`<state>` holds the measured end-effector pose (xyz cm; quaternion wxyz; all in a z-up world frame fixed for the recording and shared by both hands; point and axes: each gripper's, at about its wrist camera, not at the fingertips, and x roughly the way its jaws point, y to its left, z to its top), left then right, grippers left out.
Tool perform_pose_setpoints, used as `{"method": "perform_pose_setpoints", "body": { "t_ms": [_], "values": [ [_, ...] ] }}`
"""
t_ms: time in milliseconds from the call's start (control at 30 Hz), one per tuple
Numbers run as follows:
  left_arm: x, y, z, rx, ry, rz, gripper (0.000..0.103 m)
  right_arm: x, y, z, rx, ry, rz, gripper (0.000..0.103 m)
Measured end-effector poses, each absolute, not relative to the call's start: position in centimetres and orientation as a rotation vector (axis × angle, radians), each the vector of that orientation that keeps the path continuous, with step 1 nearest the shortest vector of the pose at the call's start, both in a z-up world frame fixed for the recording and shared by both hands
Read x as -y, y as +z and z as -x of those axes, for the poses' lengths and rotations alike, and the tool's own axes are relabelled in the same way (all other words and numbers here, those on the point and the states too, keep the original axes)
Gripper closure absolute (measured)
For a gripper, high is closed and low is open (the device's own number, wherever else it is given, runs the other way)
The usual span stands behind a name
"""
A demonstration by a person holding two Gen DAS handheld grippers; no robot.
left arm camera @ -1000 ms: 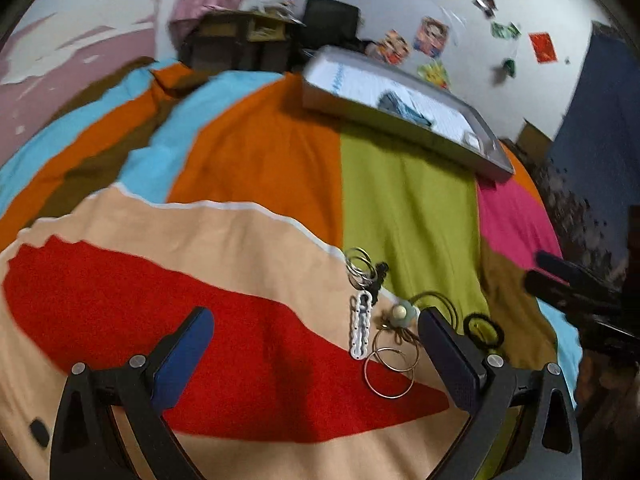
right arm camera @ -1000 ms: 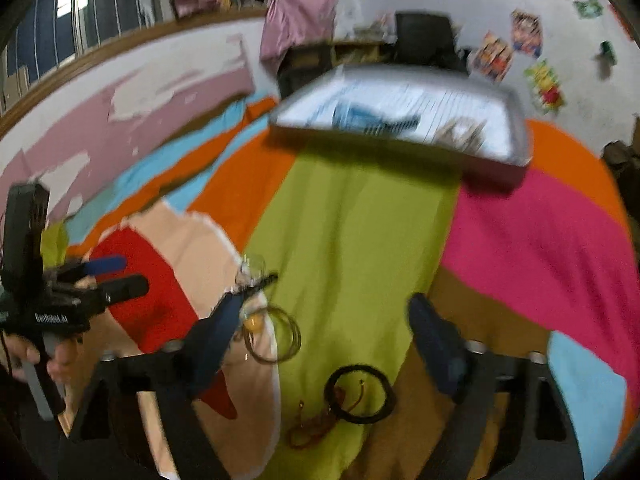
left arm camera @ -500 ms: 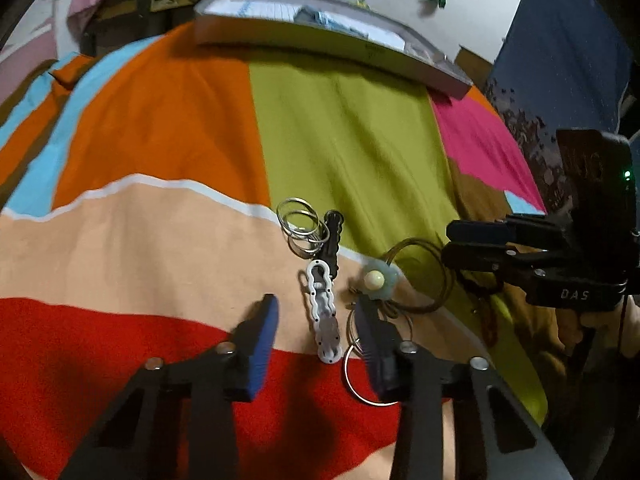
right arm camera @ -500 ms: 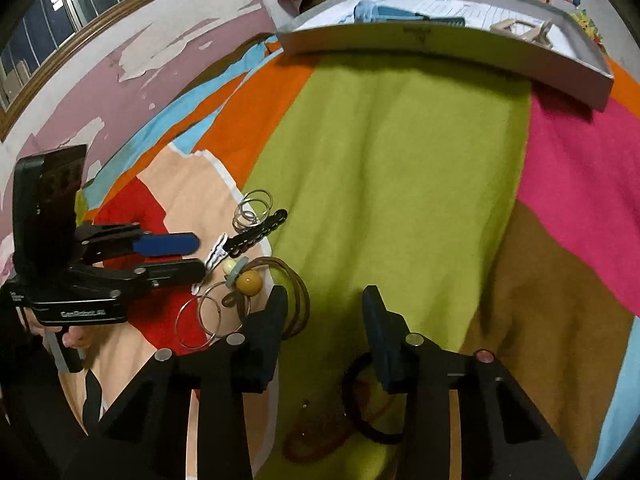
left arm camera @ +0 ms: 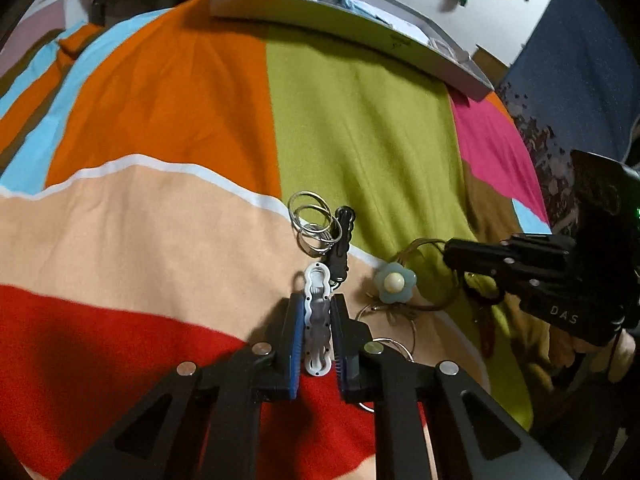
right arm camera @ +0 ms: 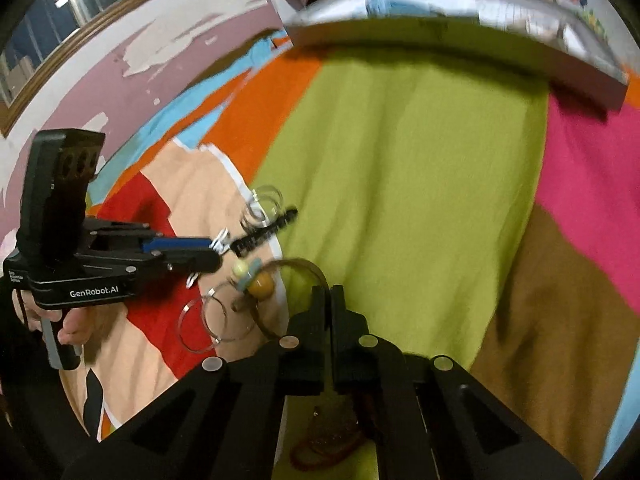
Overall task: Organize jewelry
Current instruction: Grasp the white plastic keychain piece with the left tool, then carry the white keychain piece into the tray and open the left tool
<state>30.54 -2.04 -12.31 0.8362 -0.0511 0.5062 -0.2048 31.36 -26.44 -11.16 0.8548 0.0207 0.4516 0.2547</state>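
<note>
Left wrist view: left gripper [left arm camera: 317, 338] pinching the white clip [left arm camera: 318, 322] on the blanket [left arm camera: 160, 220]; clip's long axis runs along the fingers, toward the tray [left arm camera: 360, 28]. Silver rings [left arm camera: 314, 228], black clip [left arm camera: 342, 248], flower piece [left arm camera: 395, 282] unsorted; early going.

Right wrist view: right gripper [right arm camera: 327, 312] pressed together at the brown bangle [right arm camera: 298, 266]; blur hides whether it grips.

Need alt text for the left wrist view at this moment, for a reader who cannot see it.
The left gripper is shut on a white hair clip lying on a multicoloured bedspread. Just beyond it lie silver rings, a black clip and a blue flower piece. The right gripper reaches in from the right, and a grey tray sits at the far edge.
</note>
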Motion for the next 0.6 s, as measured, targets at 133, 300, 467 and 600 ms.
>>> {"method": "perform_pose_setpoints", "body": {
  "t_ms": [133,300,467,600],
  "values": [
    [1.2,-10.2,-29.8,-1.027,-0.416,0.154,0.09,26.7,-8.9,-30.8,-0.87,0.525,-0.028,0.101],
    [1.6,-7.0,-30.1,-0.944,-0.398,0.164,0.09,28.2,-5.4,-30.7,-0.785,0.503,-0.035,0.101],
    [2.5,-3.5,-33.5,-0.873,-0.369,0.209,0.09,30.2,-1.4,-31.9,-0.692,0.468,-0.031,0.101],
    [3.7,-0.6,-37.2,-0.805,-0.344,0.21,0.09,31.8,2.8,-35.6,-0.614,0.423,-0.014,0.101]
  ]
}}
